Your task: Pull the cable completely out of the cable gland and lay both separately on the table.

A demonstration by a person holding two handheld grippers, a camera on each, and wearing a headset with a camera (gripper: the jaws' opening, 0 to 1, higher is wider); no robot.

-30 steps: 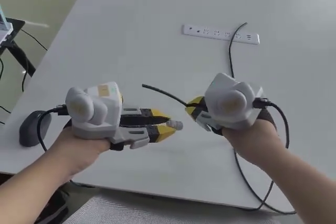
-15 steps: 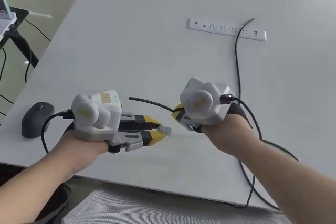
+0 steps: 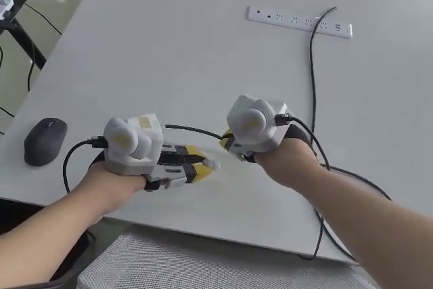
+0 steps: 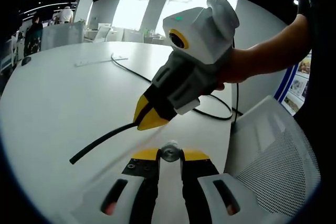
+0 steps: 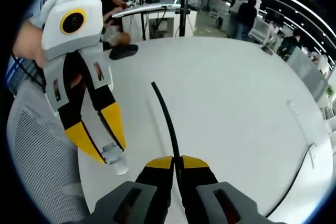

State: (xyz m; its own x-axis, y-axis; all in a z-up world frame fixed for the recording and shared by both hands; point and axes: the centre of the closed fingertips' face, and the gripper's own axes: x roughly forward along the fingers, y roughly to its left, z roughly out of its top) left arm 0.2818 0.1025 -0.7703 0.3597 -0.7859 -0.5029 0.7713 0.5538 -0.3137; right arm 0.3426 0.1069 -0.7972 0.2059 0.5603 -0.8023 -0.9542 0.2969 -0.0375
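The left gripper point(image 3: 205, 165) is clamped tight on the cable gland point(image 3: 212, 165) over the near edge of the table point(image 3: 169, 45). At its 1 o'clock, the right gripper point(image 3: 226, 143) pinches the black cable point(image 3: 193, 129), which is clear of the gland and points toward 9 o'clock.

White table point(image 3: 176, 45) before me.
Power strip point(image 3: 300, 21) at the far side, black cord point(image 3: 312, 65) running from it; computer mouse point(image 3: 44, 141) near my left edge.

There are two grippers, the left gripper point(image 3: 203, 166) and the right gripper point(image 3: 225, 144). One black cable point(image 3: 193, 129) and one cable gland point(image 4: 170, 151) are in view. There is one white table point(image 3: 169, 52), with one power strip point(image 3: 299, 21) and one computer mouse point(image 3: 44, 140) on it. One mesh chair point(image 3: 203, 265) is also visible.
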